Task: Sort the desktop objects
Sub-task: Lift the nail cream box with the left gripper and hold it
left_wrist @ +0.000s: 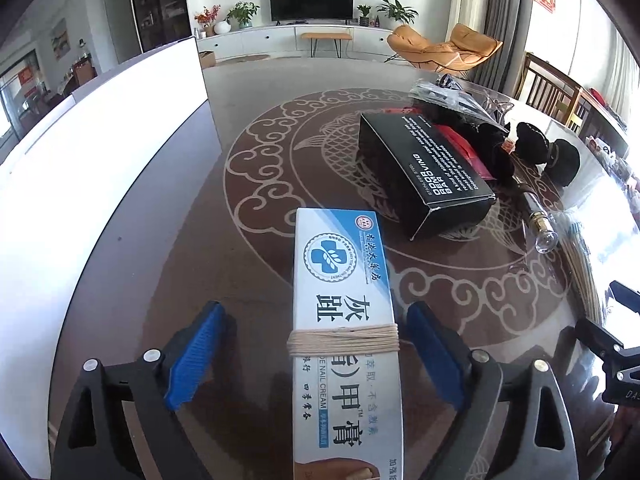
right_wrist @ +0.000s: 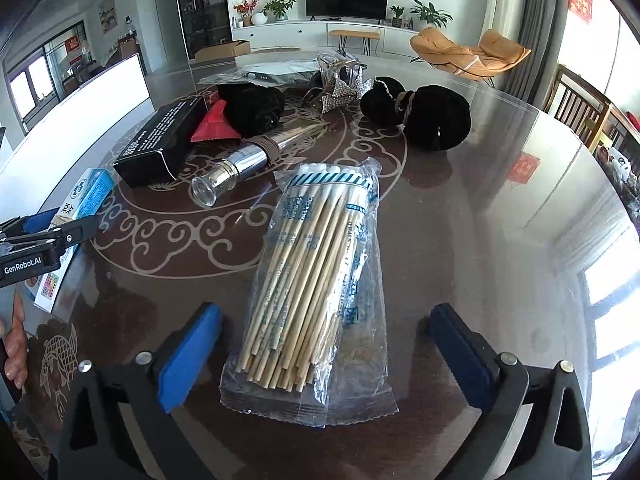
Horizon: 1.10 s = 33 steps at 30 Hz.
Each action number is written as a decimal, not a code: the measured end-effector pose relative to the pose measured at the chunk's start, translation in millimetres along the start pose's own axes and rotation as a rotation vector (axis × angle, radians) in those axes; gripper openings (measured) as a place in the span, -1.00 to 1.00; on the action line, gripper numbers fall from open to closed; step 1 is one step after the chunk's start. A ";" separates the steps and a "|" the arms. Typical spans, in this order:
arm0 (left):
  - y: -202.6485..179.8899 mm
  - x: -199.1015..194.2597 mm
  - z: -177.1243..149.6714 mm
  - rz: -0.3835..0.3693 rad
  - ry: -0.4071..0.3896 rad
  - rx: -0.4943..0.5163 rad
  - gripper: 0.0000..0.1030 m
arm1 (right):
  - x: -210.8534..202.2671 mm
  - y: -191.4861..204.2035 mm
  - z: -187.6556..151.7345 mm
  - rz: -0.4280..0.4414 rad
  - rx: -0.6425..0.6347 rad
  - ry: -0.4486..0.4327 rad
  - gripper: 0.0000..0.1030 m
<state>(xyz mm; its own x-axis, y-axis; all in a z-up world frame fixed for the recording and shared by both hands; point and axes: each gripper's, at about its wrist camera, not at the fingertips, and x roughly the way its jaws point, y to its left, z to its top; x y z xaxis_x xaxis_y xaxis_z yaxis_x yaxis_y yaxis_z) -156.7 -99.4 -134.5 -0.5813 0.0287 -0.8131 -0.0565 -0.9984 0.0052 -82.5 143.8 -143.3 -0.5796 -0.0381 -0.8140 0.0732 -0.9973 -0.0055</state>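
Observation:
A white and blue nail cream box [left_wrist: 340, 264], wound with beige string, lies on the glass table between the blue pads of my left gripper [left_wrist: 316, 312]. There is a gap on each side, so the gripper is open. A clear bag of wooden cotton swabs [right_wrist: 316, 264] lies flat between the pads of my right gripper [right_wrist: 326, 312]. That gripper is wide open and touches nothing. The nail cream box [right_wrist: 86, 196] also shows at the left edge of the right wrist view.
Beyond lie a black carton [right_wrist: 160, 144], a red piece [right_wrist: 216, 124], a metal and glass tube [right_wrist: 236, 168], black hair buns [right_wrist: 424, 116] and clear packets with a glittery ornament [right_wrist: 340, 84]. A white panel [left_wrist: 100, 160] borders the table's left side. A person's fingers [right_wrist: 16, 344] show at left.

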 end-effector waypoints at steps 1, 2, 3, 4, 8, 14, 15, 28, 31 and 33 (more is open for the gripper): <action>0.7 1.1 0.2 0.006 0.004 -0.005 0.91 | 0.0 0.2 0.0 -0.002 -0.001 0.000 1.00; 1.4 2.5 0.7 0.011 0.010 -0.011 0.96 | -0.1 0.2 -0.4 -0.002 0.000 0.000 1.00; 2.1 3.6 1.2 0.015 0.014 -0.016 0.99 | -0.1 0.1 -0.4 -0.002 -0.001 0.000 1.00; 3.1 4.8 2.0 0.016 0.020 -0.021 1.00 | -0.1 0.1 -0.4 -0.002 -0.001 0.000 1.00; 3.0 5.4 1.6 0.017 0.018 -0.023 1.00 | -0.1 0.0 -0.4 -0.002 -0.001 0.001 1.00; 2.2 7.6 2.6 0.013 0.017 -0.015 1.00 | -0.1 0.1 -0.3 -0.004 -0.001 0.000 1.00; 2.2 7.5 3.0 0.013 0.017 -0.015 1.00 | 0.0 0.0 -0.3 -0.004 -0.002 0.000 1.00; -3.7 8.2 3.0 -0.009 0.016 0.015 1.00 | -0.6 -0.3 -0.8 -0.004 -0.001 0.000 1.00; -3.7 8.4 3.3 -0.011 0.016 0.015 1.00 | -0.6 -0.5 -0.8 -0.004 -0.002 0.000 1.00; -4.6 8.1 3.4 -0.008 0.015 0.013 1.00 | -0.5 -0.4 -0.7 -0.003 -0.003 0.000 1.00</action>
<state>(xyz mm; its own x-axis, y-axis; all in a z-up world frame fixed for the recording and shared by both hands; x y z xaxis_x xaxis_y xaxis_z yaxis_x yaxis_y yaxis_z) -163.9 -94.4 -139.0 -0.5682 0.0363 -0.8221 -0.0716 -0.9974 0.0055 -81.6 144.3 -143.3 -0.5797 -0.0348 -0.8141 0.0734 -0.9973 -0.0097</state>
